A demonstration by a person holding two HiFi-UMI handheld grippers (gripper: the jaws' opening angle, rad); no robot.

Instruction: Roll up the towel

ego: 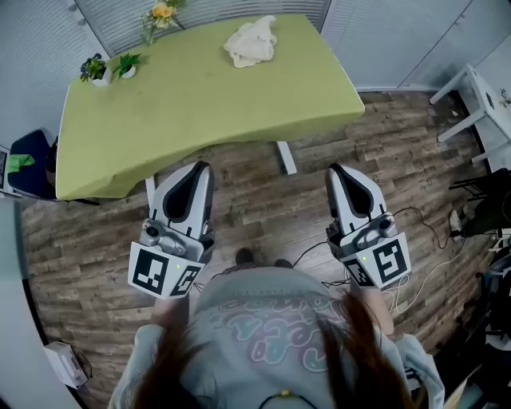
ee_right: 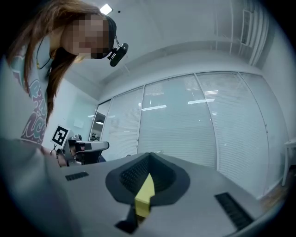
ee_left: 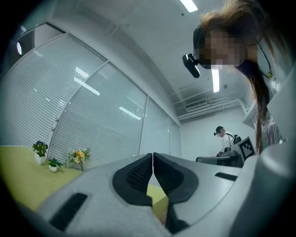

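A crumpled cream towel [ego: 251, 42] lies near the far edge of the green-covered table [ego: 200, 104]. Both grippers hover over the floor close to my body, well short of the table and the towel. My left gripper [ego: 200, 166] is shut with nothing in it; in the left gripper view its tips [ee_left: 152, 155] meet. My right gripper [ego: 335, 169] is shut and empty too, its tips [ee_right: 149, 155] touching. Behind each pair of jaws only a sliver of the green table shows. The towel appears in neither gripper view.
Two small potted plants [ego: 108, 68] and a vase of flowers [ego: 160, 16] stand at the table's far left. A white table leg [ego: 286, 157] stands between the grippers. A dark chair [ego: 28, 164] is at the left, white furniture [ego: 479, 104] at the right, cables [ego: 435, 240] on the wooden floor.
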